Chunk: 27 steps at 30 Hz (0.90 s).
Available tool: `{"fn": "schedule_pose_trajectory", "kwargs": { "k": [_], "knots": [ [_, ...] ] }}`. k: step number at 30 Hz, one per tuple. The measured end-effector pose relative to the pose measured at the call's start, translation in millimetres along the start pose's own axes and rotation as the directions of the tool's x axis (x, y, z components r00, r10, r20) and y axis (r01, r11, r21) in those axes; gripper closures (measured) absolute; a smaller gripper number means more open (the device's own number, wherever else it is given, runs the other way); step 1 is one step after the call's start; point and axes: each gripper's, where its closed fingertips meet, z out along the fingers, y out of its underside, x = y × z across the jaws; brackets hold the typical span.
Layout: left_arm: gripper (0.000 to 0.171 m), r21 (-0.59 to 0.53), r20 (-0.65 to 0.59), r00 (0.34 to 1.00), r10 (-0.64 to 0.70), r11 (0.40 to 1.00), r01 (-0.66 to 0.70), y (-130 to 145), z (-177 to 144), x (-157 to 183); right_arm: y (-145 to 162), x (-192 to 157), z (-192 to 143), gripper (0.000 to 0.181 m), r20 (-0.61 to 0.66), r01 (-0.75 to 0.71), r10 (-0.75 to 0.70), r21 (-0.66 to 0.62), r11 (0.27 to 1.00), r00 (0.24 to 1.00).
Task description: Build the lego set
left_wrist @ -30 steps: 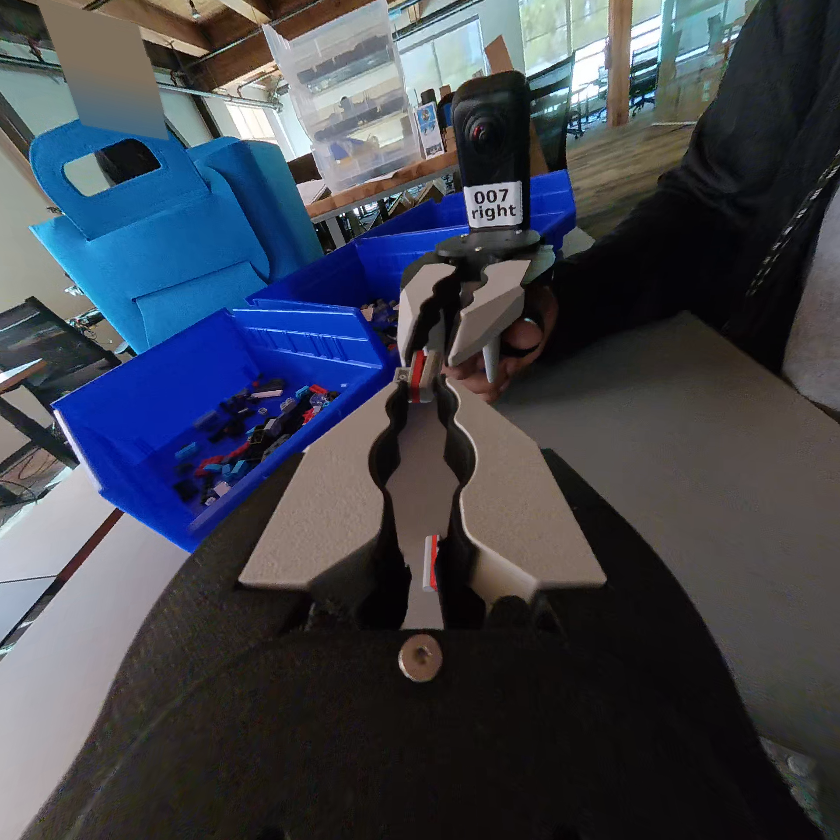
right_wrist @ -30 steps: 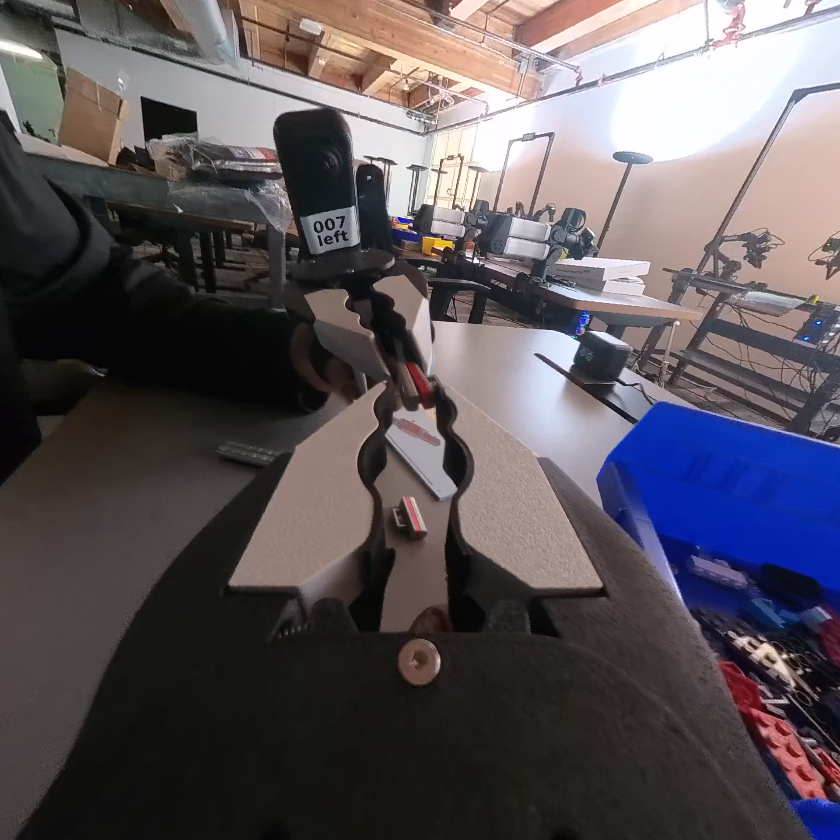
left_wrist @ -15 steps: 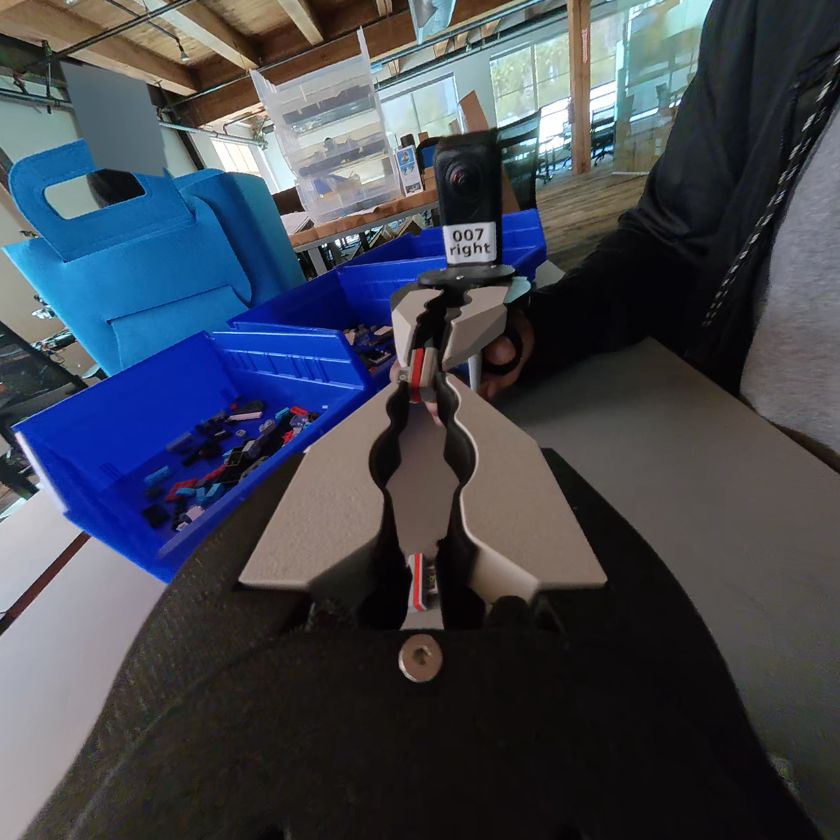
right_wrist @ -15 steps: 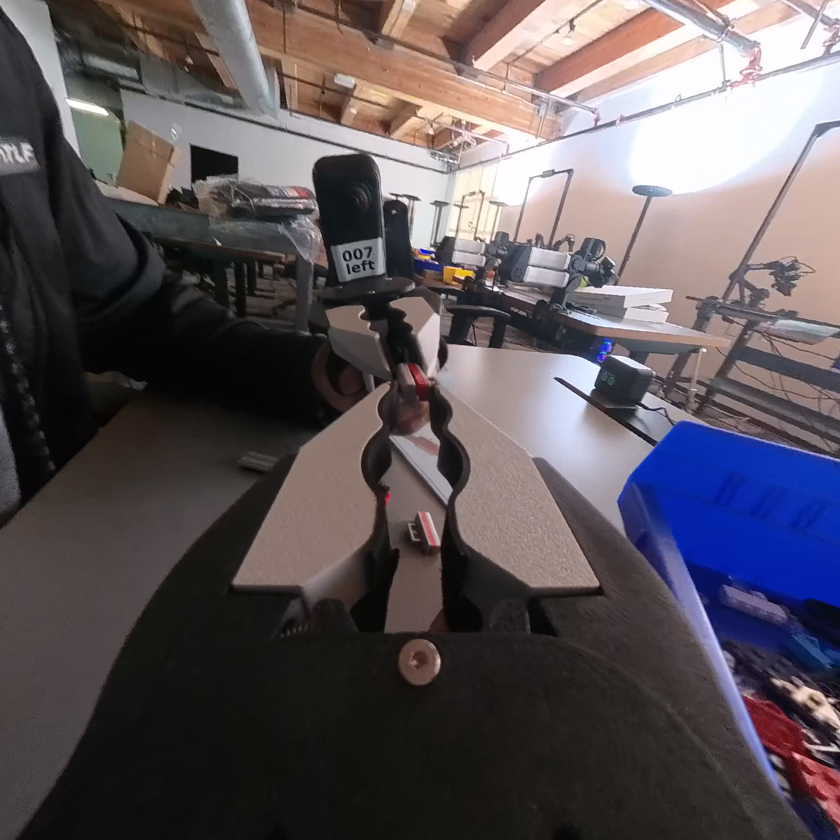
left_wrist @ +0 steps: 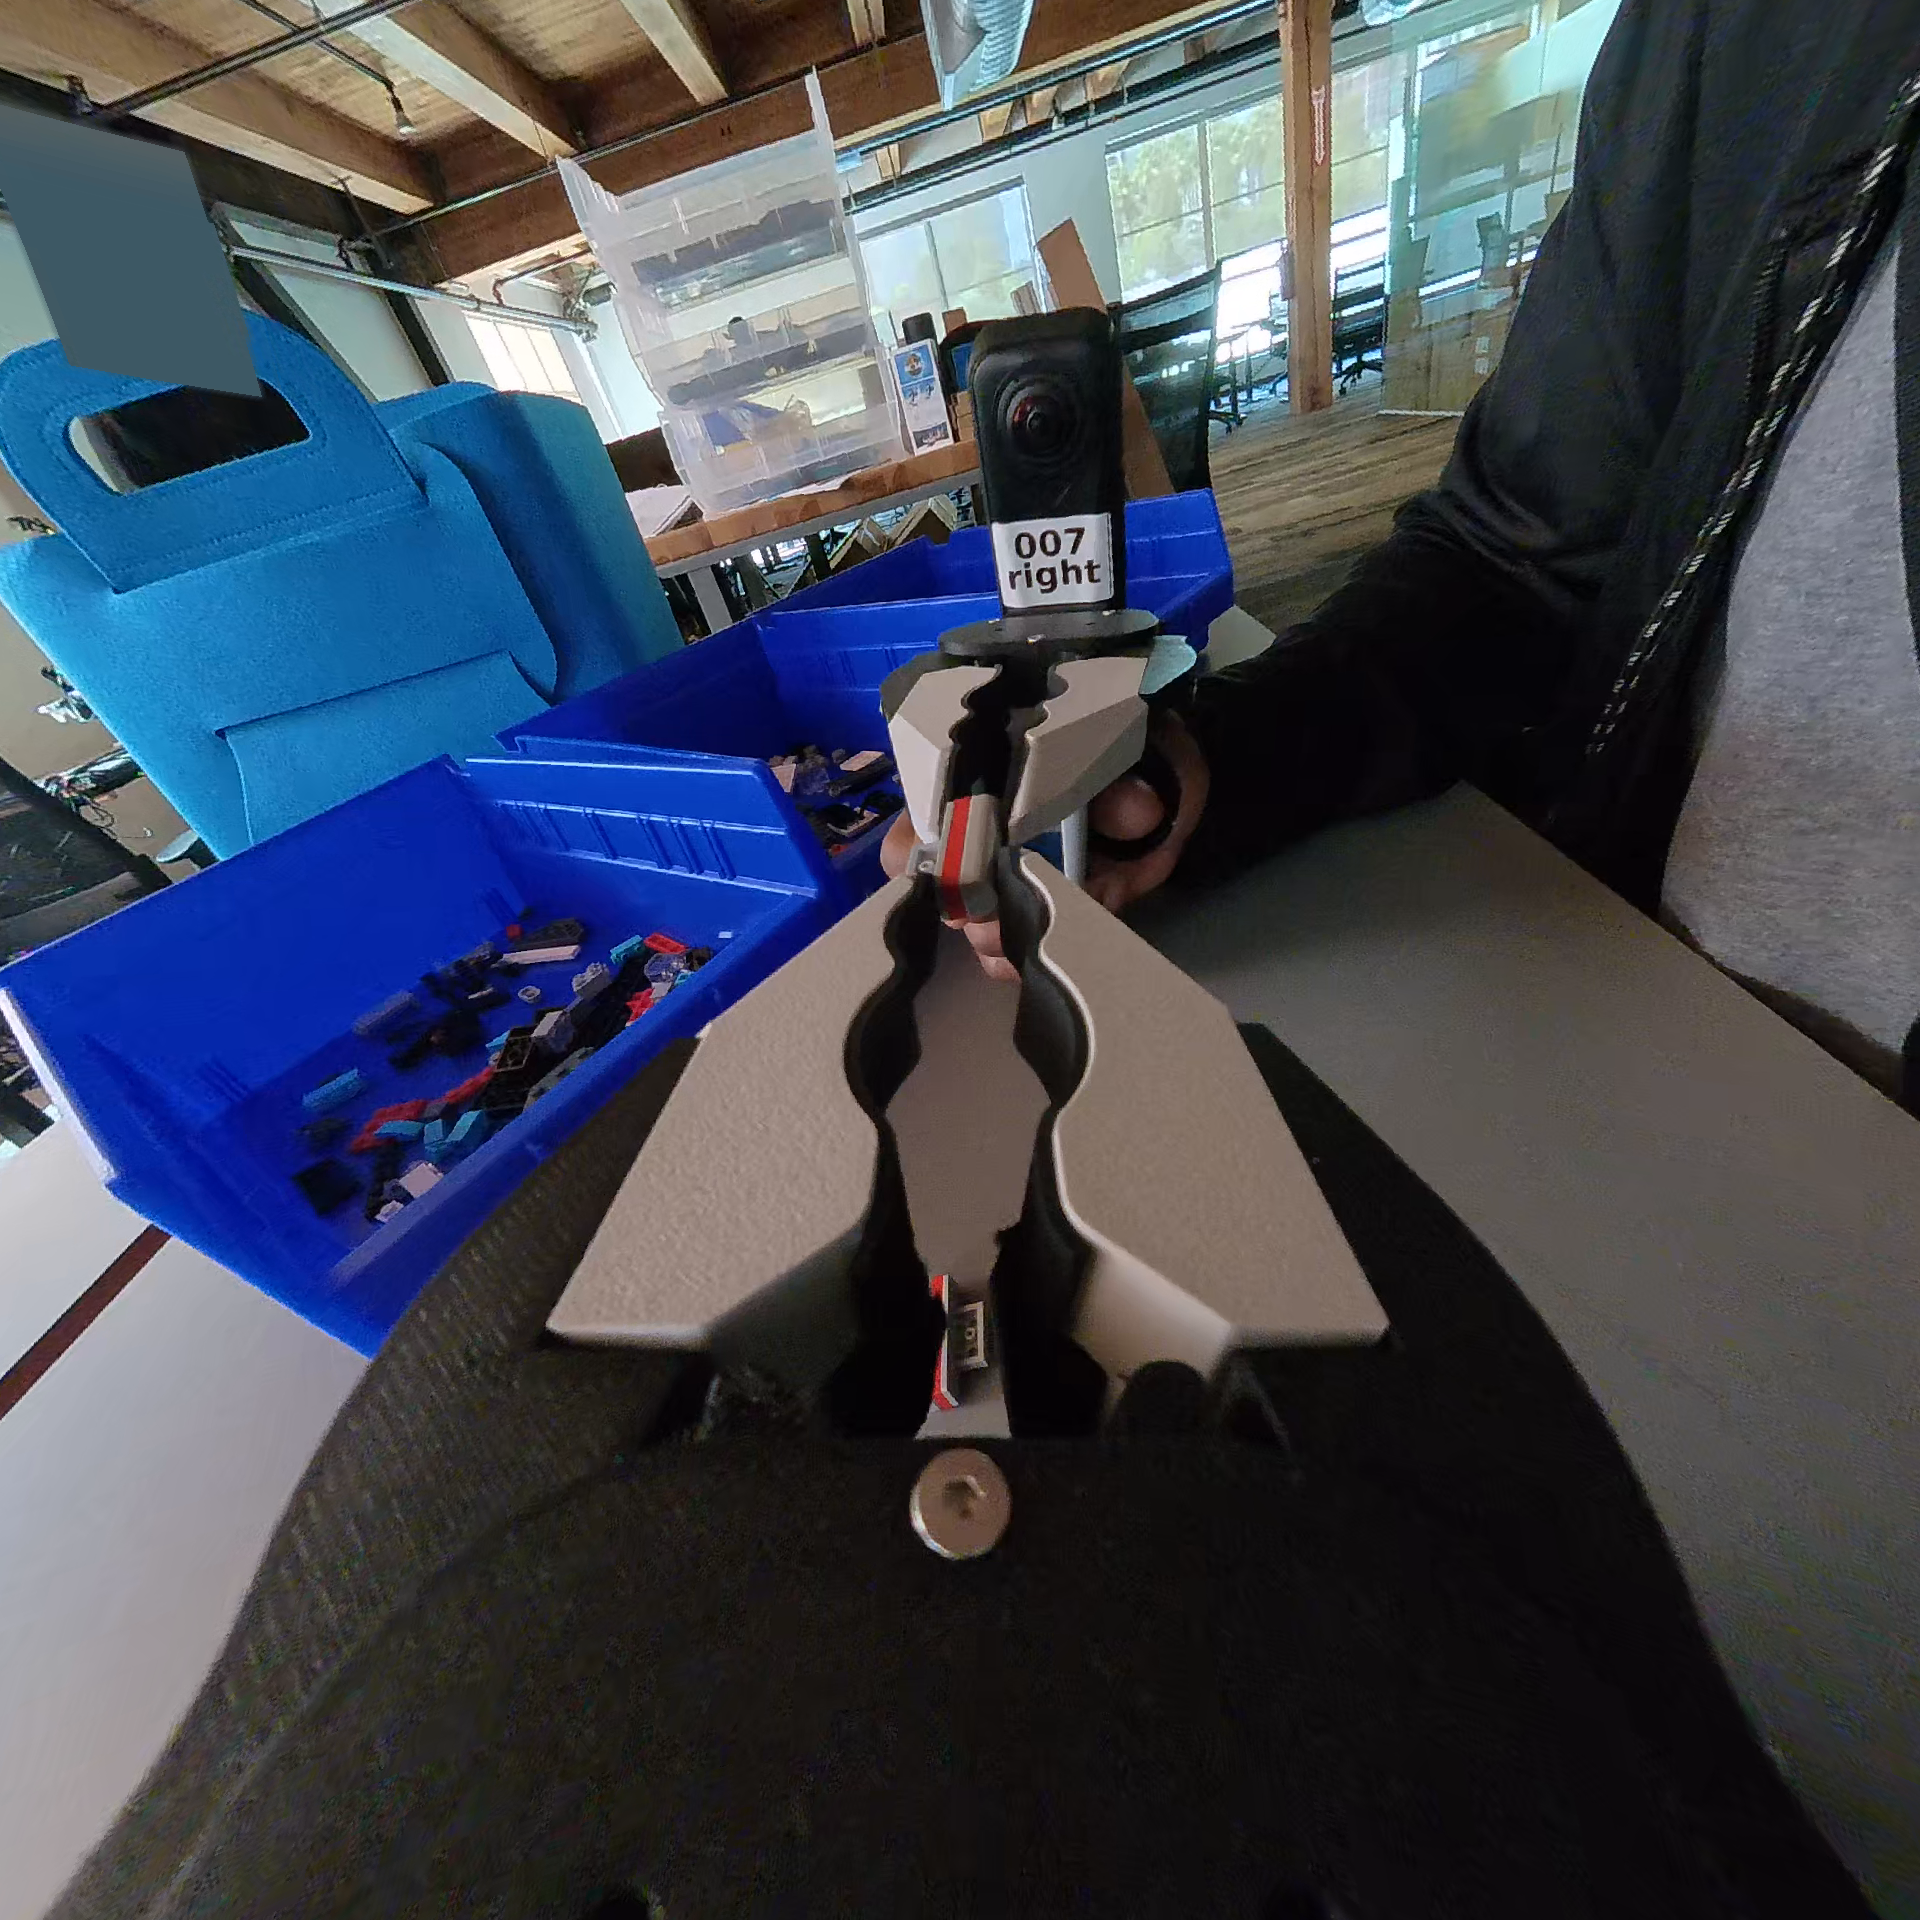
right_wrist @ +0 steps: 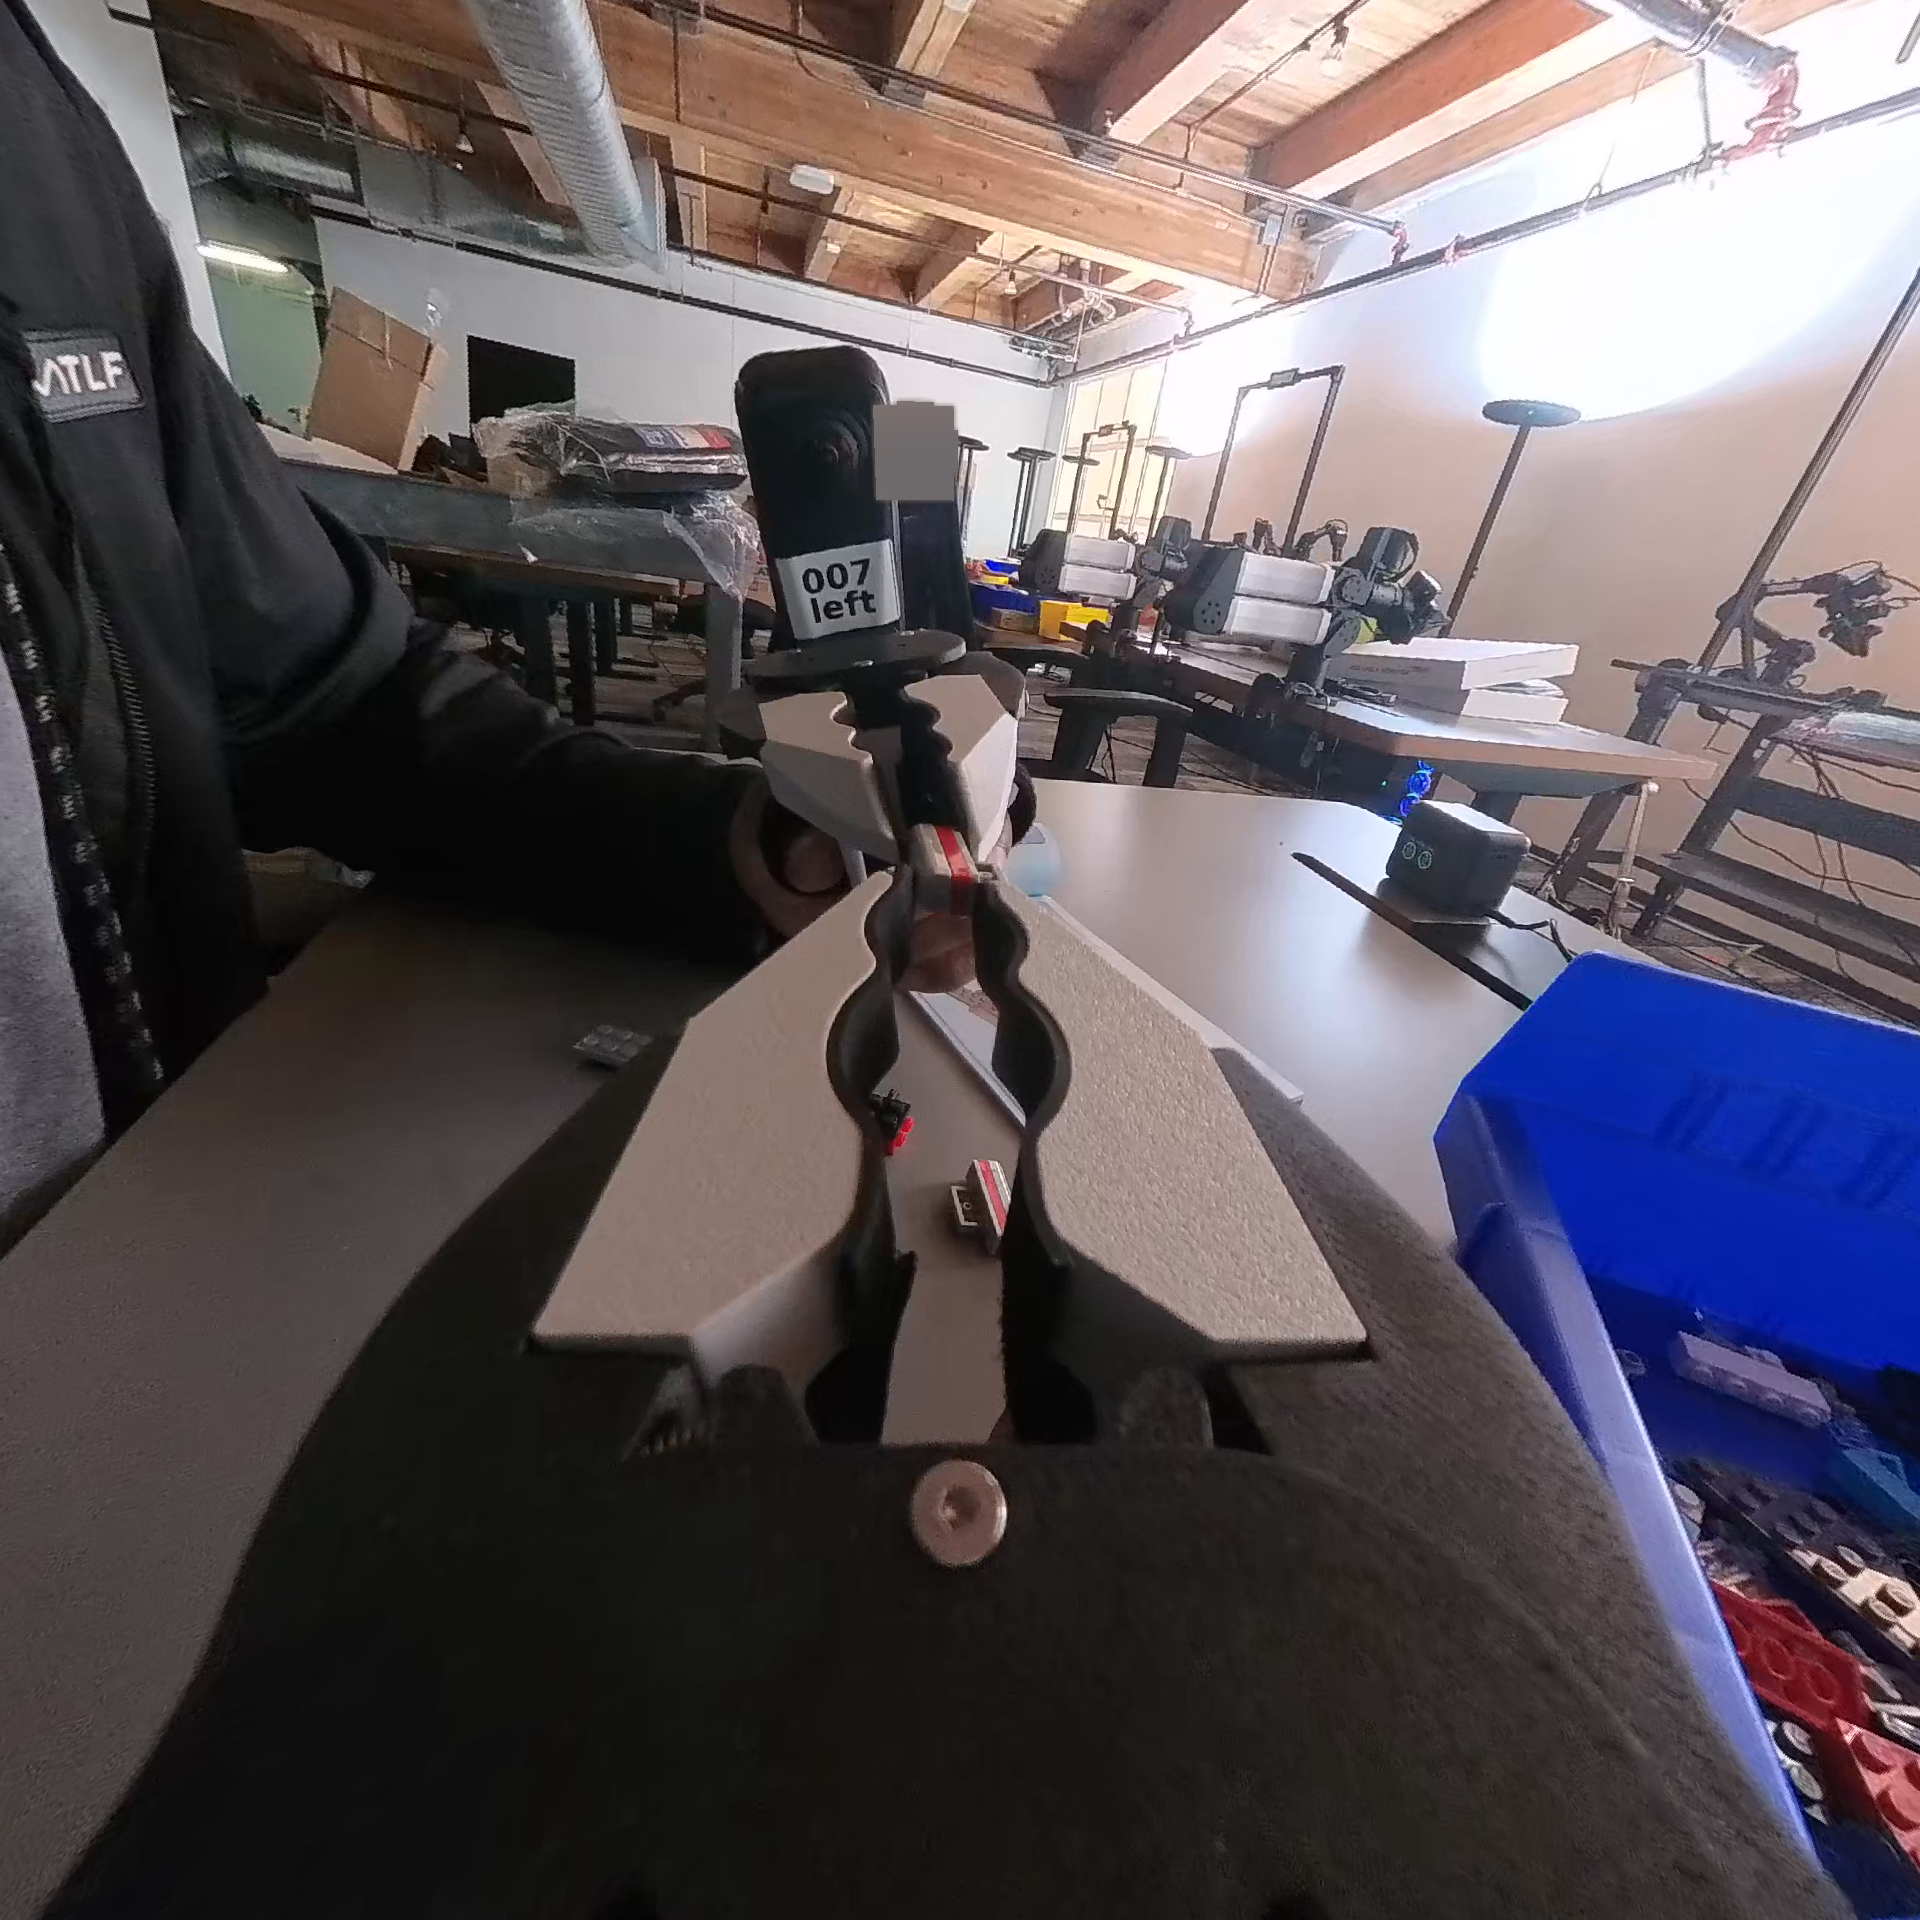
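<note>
Left wrist view: left claw (left_wrist: 961, 894) and right claw (left_wrist: 971, 831) meeting tip to tip at 12 o'clock, both clamped on one small red-and-grey lego stack (left_wrist: 961, 857) held above the grey tabletop (left_wrist: 1455, 1091). Second red-and-grey piece (left_wrist: 958, 1340) lying on the tabletop at 6 o'clock, between the fingers' roots. Blue bin (left_wrist: 582, 831) of loose bricks at 9 o'clock. Right wrist view: same shared stack (right_wrist: 951, 862) at 12 o'clock, spare piece (right_wrist: 982, 1190) at 6 o'clock, tiny red-and-black part (right_wrist: 894, 1117) at 7 o'clock beside it. Judged light, rigid, smooth plastic, apt to twist or pop out; best pinched across flat sides, studs left free.
</note>
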Motion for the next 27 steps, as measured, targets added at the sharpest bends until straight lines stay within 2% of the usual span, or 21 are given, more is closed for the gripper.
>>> {"fn": "schedule_pose_trajectory", "kwargs": {
  "k": [6, 10, 12, 14, 17, 20, 22, 24, 27],
  "knots": [
    [0.160, -0.012, 0.015, 1.000, -0.006, 1.000, 0.006, 1, -1, -3, 2, 3, 1, 0.167, -0.011, -0.006, 0.006, -0.010, 1.000, 1.000],
    [0.160, -0.038, 0.060, 0.997, -0.050, 0.998, 0.053, 2, -1, -13, 2, 13, 2, 0.166, -0.088, -0.022, 0.021, -0.018, 1.000, 0.996],
    [0.160, -0.022, 0.091, 0.988, -0.122, 0.992, 0.125, -3, -7, -20, -3, 16, -1, 0.158, -0.111, -0.009, 0.010, 0.003, 1.000, 0.994],
    [0.160, 0.022, 0.103, 0.948, -0.301, 0.954, 0.300, -9, -16, -23, -6, 18, -4, 0.150, -0.119, -0.007, 0.009, 0.018, 1.000, 0.993],
    [0.160, 0.116, 0.103, 0.825, -0.555, 0.831, 0.545, -12, -33, -14, -7, 15, -1, 0.146, -0.097, -0.025, 0.028, 0.031, 0.999, 0.995],
    [0.159, 0.178, 0.162, 0.680, -0.716, 0.698, 0.693, -1, -47, 3, 0, 5, 10, 0.142, -0.055, -0.041, 0.042, 0.010, 0.999, 0.998],
    [0.159, 0.235, 0.173, 0.561, -0.810, 0.587, 0.775, 4, -56, 17, 4, -6, 19, 0.142, -0.016, -0.035, 0.035, -0.015, 0.999, 0.999],
    [0.159, 0.320, 0.128, 0.423, -0.897, 0.441, 0.838, 4, -65, 28, 5, -17, 29, 0.142, 0.029, -0.025, 0.026, -0.033, 0.999, 0.999],
    [0.159, 0.496, -0.054, 0.238, -0.970, 0.181, 0.849, -7, -80, 32, 6, -30, 48, 0.142, 0.059, -0.010, 0.013, -0.050, 0.999, 0.998]
  ]
}}
